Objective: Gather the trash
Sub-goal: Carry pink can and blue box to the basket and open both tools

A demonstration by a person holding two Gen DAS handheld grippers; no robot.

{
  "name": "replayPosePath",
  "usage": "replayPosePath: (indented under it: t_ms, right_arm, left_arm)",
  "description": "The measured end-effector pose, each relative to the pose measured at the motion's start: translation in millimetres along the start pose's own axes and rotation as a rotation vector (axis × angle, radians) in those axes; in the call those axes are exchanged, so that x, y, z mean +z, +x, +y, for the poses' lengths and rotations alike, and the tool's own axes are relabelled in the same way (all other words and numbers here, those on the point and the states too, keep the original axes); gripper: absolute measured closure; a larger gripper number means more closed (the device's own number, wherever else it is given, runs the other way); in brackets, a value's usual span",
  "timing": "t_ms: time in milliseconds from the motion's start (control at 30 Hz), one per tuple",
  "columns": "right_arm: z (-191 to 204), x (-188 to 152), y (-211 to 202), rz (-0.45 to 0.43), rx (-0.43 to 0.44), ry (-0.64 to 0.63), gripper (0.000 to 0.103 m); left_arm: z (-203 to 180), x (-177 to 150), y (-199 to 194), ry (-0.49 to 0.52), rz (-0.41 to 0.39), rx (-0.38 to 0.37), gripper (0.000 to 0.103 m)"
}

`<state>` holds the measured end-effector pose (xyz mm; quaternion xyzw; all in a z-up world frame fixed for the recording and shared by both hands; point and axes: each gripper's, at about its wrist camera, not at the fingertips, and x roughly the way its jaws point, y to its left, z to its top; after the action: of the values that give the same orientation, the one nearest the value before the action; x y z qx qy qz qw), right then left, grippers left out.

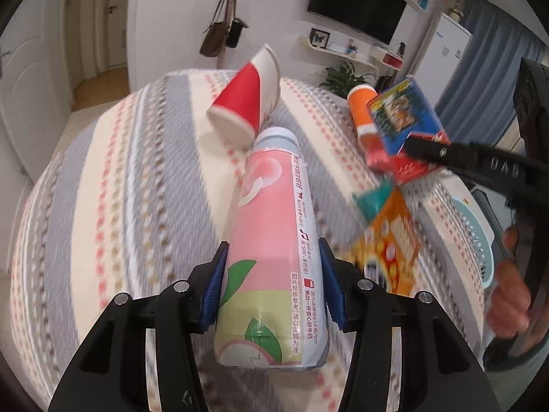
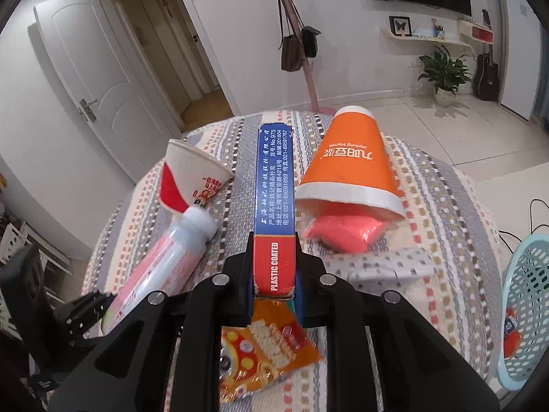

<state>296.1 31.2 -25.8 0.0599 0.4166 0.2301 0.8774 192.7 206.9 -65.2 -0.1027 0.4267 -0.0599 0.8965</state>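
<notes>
Likely light and hollow, the pink bottle [image 1: 271, 240] lies over the striped desk [image 1: 137, 178], cap toward the far edge, long axis along the left gripper [image 1: 271, 274], whose fingers pinch its lower body. The right gripper [image 2: 274, 274] fingers clamp the stiff card box [image 2: 274, 185], pointing away too.

bottle [image 2: 161, 264]: left on the counter [image 2: 429, 206], cap touching a tipped cup [image 2: 192, 178]
basket [image 2: 525, 309]: beside the counter's right edge
</notes>
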Motion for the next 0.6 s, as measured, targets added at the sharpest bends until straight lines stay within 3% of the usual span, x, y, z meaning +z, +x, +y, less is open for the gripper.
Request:
replayPosePath:
  t_ms: [267, 400, 533, 600]
  right_arm:
    - [1, -25, -32, -0.03, -0.001, -0.02, 0.088]
    - [0, -37, -49, -0.047, -0.023, -0.039, 0.088]
    - [-2, -52, -61, -0.057, -0.051, -0.05, 0.088]
    - [-4, -57, -68, -0.063, -0.068, -0.057, 0.088]
  left_arm:
    - [4, -21, -13, -0.017, 0.032, -0.057, 0.054]
    - [-2, -14, -13, -0.005, 0.011, -0.031, 0.038]
    - [-7, -2, 1, 0.004, 0.025, -0.011, 0.039]
    - [-9, -1, 8, 0.017, 0.041, 0.012, 0.053]
